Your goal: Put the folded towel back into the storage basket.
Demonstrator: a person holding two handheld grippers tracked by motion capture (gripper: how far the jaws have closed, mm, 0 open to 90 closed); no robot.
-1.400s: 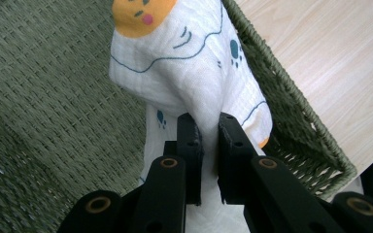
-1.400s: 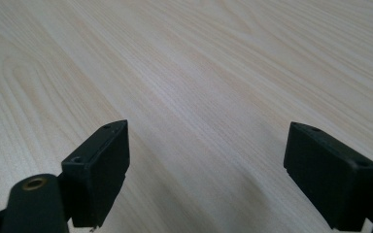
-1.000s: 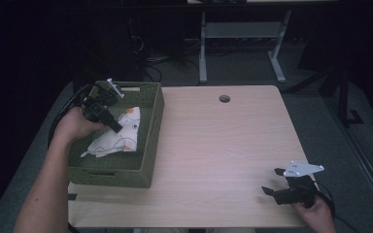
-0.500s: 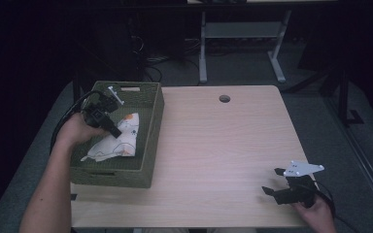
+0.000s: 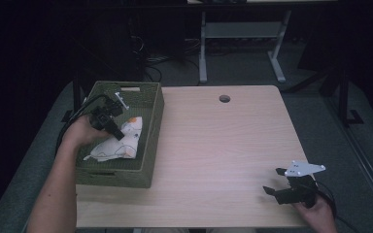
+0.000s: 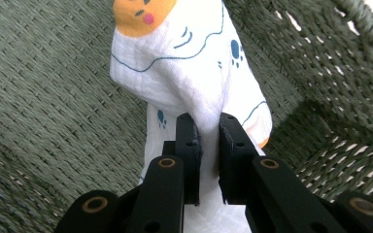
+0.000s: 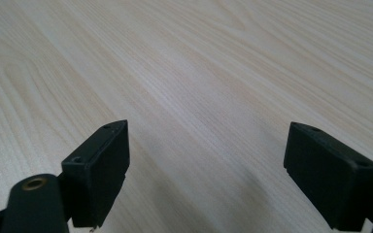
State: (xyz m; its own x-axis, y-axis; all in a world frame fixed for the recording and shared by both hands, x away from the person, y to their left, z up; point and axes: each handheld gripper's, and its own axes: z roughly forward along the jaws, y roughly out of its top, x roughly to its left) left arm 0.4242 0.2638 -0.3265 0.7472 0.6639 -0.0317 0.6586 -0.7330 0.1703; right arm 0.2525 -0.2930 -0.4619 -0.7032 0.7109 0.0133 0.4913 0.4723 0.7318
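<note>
From the high view, one woven green rectangular basket [image 5: 150, 126] sits at the left edge of the pale wooden table [image 5: 223, 150]. Inside it lies one white cotton cloth with blue prints and an orange patch [image 5: 119, 145], its upper part covered by the left tongs [image 5: 118, 134], so the grip itself is hard to make out from here. The right tongs [image 5: 276, 180] rest low over the table's near right corner, well apart from the basket, jaws spread with nothing between them.

In the left gripper view, the left tongs [image 6: 209, 145] are pinched tight on a fold of the cloth [image 6: 189, 68], the two pads pressing it from both sides. The cloth's lower end is cut off behind the jaws. Basket weave [image 6: 53, 97] surrounds it.

In the right gripper view, the right tongs [image 7: 206, 160] stand wide apart above bare table [image 7: 199, 63] and hold nothing.
</note>
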